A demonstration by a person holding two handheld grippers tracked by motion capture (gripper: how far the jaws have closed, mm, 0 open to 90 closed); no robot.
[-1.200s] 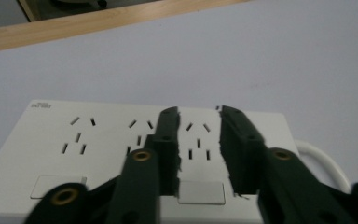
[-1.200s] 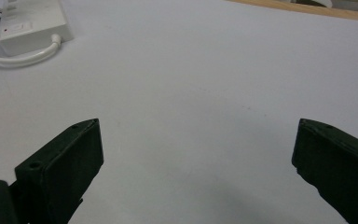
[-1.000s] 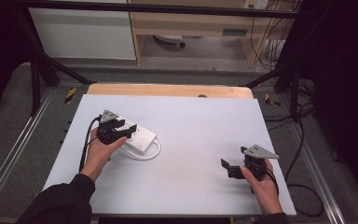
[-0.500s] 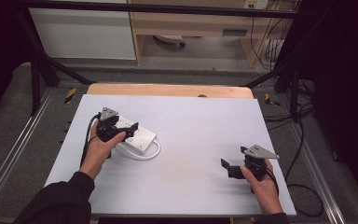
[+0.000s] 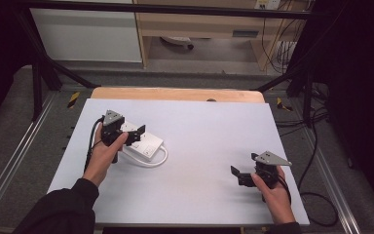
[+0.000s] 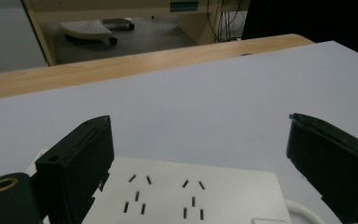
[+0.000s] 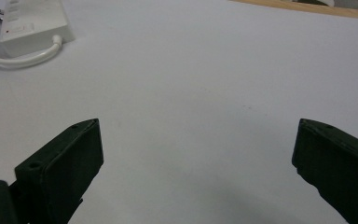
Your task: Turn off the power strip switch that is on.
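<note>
- Left gripper [image 5: 135,137] — jaws just opened wide, straddling the near end of the power strip [image 5: 143,144], unclamped; strip lies left on the table [image 5: 204,146], long axis diagonal.
- Right gripper [image 5: 237,176] — jaws apart, empty, well away.

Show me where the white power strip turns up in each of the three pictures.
High view: power strip left of centre, under the left gripper.
Left gripper view: bottom centre, between the open jaws.
Right gripper view: top left corner.
Shared landmark: its white cord, looped beside it.
</note>
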